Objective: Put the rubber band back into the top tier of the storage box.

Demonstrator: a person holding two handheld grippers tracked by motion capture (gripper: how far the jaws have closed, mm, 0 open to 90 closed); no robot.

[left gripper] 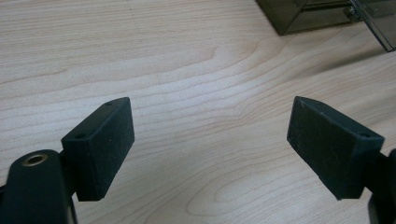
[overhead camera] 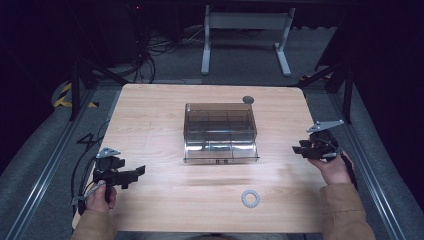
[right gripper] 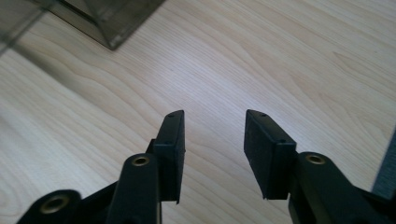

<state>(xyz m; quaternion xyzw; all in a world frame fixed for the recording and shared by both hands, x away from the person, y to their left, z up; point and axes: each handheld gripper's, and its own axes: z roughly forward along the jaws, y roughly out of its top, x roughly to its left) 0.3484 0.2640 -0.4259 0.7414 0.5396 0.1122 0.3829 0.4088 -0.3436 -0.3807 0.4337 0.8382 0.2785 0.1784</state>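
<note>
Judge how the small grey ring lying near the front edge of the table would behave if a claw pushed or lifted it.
The ring lies flat on the table, so a push would probably slide it, not roll it. It looks small and thin, likely light. Its low profile may make pinching awkward.

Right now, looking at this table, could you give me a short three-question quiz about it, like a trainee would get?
1. True or false: the grey ring lies inside the clear plastic box.
2. Which is nearer the table's far edge: A the ring, B the dark round disc?
3. Are the left hand-held gripper and the right hand-held gripper holding anything?

Key: 1 false, it lies on the table in front of the box. 2 B. 3 No, both stand open over bare wood.
</note>
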